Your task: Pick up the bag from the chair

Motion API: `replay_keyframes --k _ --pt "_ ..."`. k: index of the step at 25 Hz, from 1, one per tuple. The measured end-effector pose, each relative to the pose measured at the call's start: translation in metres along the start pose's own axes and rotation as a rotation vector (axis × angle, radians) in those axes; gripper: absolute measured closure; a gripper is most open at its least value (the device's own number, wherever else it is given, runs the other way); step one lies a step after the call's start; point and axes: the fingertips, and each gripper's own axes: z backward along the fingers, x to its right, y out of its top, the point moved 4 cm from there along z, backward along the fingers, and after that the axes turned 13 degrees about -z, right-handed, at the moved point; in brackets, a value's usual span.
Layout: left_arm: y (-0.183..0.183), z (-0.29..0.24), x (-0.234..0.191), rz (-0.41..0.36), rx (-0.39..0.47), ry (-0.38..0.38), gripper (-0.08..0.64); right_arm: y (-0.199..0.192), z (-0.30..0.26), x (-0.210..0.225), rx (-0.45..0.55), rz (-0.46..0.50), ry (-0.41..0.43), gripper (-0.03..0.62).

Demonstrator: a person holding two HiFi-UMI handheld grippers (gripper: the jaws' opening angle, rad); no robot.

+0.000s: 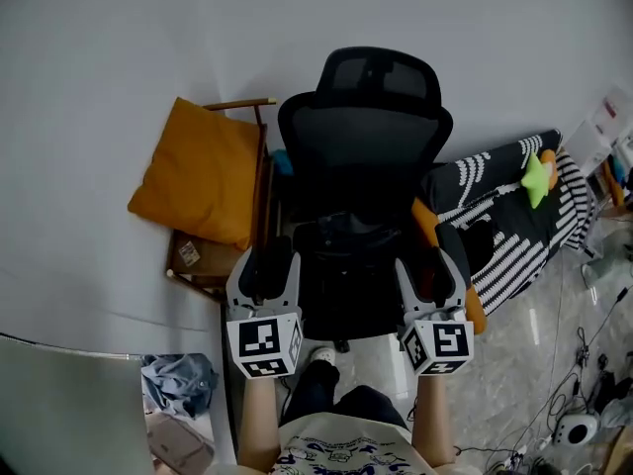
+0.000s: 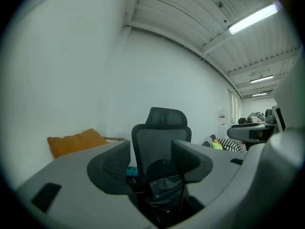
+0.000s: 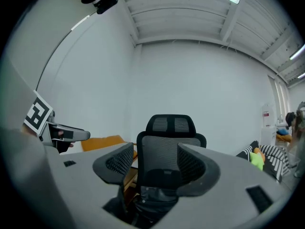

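- A black office chair [image 1: 364, 156] faces the camera against a pale wall [image 1: 99, 57]. The black bag [image 1: 341, 236] sits on its seat, at the foot of the mesh backrest.
- The left gripper [image 1: 269, 261] is held out level in front of the seat's left edge, its jaws spread wide with nothing between the pads. The bag lies beyond them.
- The right gripper [image 1: 428, 265] is held level with it at the seat's right edge, jaws likewise spread and gripping nothing.
- Nothing stands between either gripper and the bag. The chair's armrests flank the seat, near each gripper.
- Just left of the office chair, an orange cushion [image 1: 203, 171] leans on a wooden chair [image 1: 213, 265].
- To the right, striped fabric [image 1: 514, 250] is draped over low furniture, with a green star-shaped toy [image 1: 536, 179] on top. Cables [image 1: 584, 364] trail over the floor beyond it.
- Crumpled cloth [image 1: 178, 376] lies at lower left.
- From above, the bag is hard to tell from the black seat. The left gripper view shows it more clearly, with a glossy front panel.
- A teal item [image 1: 283, 161] shows between the two chairs, too little of it in sight to tell what it is.
- The furniture under the striped fabric is hidden.
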Motion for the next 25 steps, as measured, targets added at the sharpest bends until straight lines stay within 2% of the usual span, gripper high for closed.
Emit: replay_keyframes --k 12,20,25 --pt "-0.037 -0.064 -0.003 0.008 -0.081 -0.044 0.299 -0.027 -0.059 0.031 -0.073 0.012 -0.031 0.302" --pt "-0.059 -0.115 0.010 0.024 -0.140 -0.015 0.299 -0.048 -0.112 0.071 -0.134 0.007 0.008 0.296" --pt "-0.078 -0.156 0.022 0.048 -0.169 0.016 0.299 -0.070 -0.151 0.104 -0.211 0.047 0.042 0.284"
